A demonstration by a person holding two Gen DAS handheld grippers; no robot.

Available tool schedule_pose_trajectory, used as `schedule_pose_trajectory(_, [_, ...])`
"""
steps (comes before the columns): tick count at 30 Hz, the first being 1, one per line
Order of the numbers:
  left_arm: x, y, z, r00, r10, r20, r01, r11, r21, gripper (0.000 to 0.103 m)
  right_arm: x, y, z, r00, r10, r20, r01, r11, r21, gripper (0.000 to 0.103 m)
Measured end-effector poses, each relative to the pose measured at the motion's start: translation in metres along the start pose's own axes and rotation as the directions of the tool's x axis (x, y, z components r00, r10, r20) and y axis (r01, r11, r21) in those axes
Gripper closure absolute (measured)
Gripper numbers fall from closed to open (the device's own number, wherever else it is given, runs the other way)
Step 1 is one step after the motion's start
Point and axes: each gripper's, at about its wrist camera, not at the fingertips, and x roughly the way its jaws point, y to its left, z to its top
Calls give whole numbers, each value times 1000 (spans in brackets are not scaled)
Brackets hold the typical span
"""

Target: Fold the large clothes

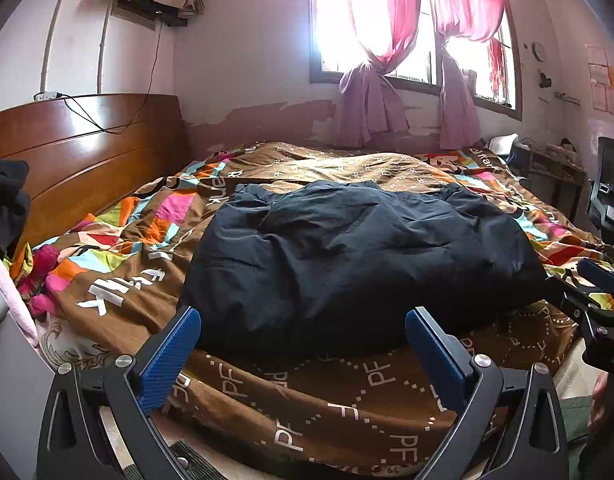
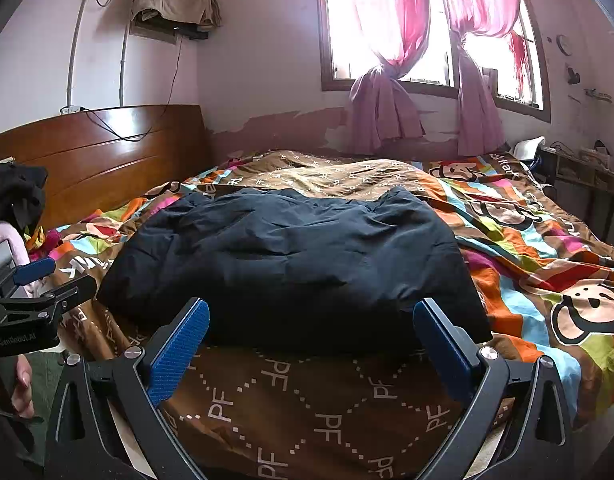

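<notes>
A large black padded jacket (image 1: 347, 256) (image 2: 291, 260) lies bunched in a thick mound in the middle of the bed. My left gripper (image 1: 303, 332) hovers open at its near edge, blue pads wide apart and nothing between them. My right gripper (image 2: 311, 324) is open too, just short of the jacket's front hem, holding nothing. Each gripper shows in the other's view: the right gripper (image 1: 583, 280) at the jacket's right corner, the left gripper (image 2: 55, 280) off its left corner.
The brown patterned quilt (image 1: 307, 404) (image 2: 527, 248) with colourful patches covers the bed. A wooden headboard (image 1: 87, 148) stands left, with dark clothes (image 1: 5, 200) beside it. A pink-curtained window (image 1: 407, 28) is behind. A desk and chair (image 1: 607, 188) stand at right. A hand (image 2: 21, 380) grips the left handle.
</notes>
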Motion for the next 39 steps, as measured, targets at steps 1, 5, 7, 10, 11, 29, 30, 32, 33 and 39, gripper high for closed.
schedule_pose_trajectory(1, [0, 0, 0, 1000, 0, 0, 0, 1000, 0, 0, 0, 0, 0, 1000, 0, -1, 0, 1000, 0, 2])
schedule_pose_trajectory(5, [0, 0, 0, 1000, 0, 1, 0, 1000, 1, 0, 0, 0, 0, 1000, -1, 0, 1, 1000, 1, 2])
schedule_pose_trajectory(7, [0, 0, 0, 1000, 0, 1, 0, 1000, 1, 0, 0, 0, 0, 1000, 0, -1, 0, 1000, 1, 2])
schedule_pose_trajectory(10, [0, 0, 0, 1000, 0, 0, 0, 1000, 0, 0, 0, 0, 0, 1000, 0, -1, 0, 1000, 1, 2])
schedule_pose_trajectory(11, [0, 0, 0, 1000, 0, 1, 0, 1000, 0, 0, 0, 0, 0, 1000, 0, -1, 0, 1000, 2, 2])
schedule_pose_trajectory(29, [0, 0, 0, 1000, 0, -1, 0, 1000, 0, 0, 0, 1, 0, 1000, 0, -2, 0, 1000, 3, 2])
schedule_pose_trajectory(30, [0, 0, 0, 1000, -1, -1, 1, 1000, 0, 0, 0, 1, -1, 1000, 0, -2, 0, 1000, 3, 2])
schedule_pose_trajectory(32, [0, 0, 1, 1000, -1, 0, 1, 1000, 2, 0, 0, 1, 0, 1000, 0, -2, 0, 1000, 3, 2])
schedule_pose_trajectory(33, [0, 0, 1, 1000, 0, 0, 0, 1000, 1, 0, 0, 1, 0, 1000, 1, -2, -1, 1000, 3, 2])
schedule_pose_trajectory(39, [0, 0, 0, 1000, -1, 0, 1, 1000, 1, 0, 0, 3, -1, 1000, 4, -2, -4, 1000, 5, 2])
